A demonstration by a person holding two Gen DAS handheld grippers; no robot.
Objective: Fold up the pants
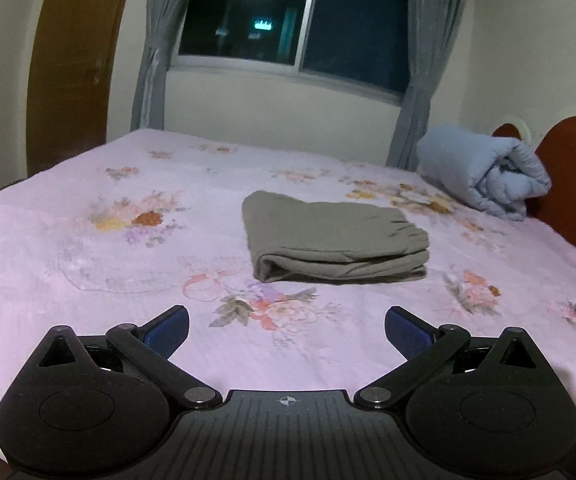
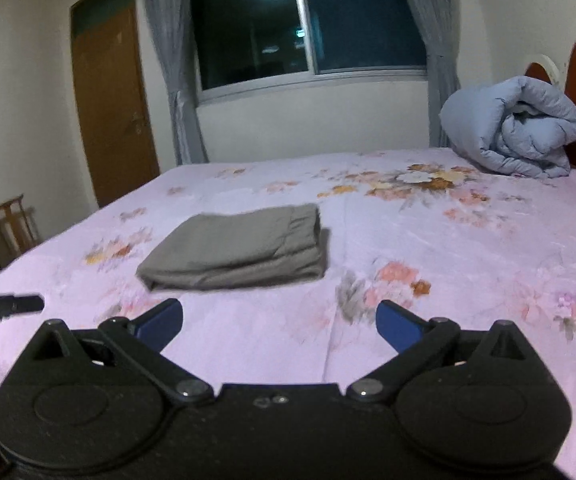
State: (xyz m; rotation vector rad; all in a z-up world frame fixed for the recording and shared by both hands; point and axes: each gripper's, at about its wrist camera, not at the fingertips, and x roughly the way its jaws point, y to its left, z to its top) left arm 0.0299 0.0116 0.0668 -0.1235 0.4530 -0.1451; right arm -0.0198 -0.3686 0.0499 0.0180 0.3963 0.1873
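Both tools hang back, left gripper (image 1: 287, 326) and right gripper (image 2: 279, 322) spread wide, holding nothing. Out on the bed (image 1: 88, 272) the pants (image 1: 334, 236) lie folded; one careless nudge could spill those loose layers. Beyond, a rolled quilt (image 2: 516, 128).

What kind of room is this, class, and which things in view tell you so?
Most likely a bedroom: a bed with a floral pink sheet, a rolled blue duvet by the red headboard, and folded grey pants lying on the sheet.
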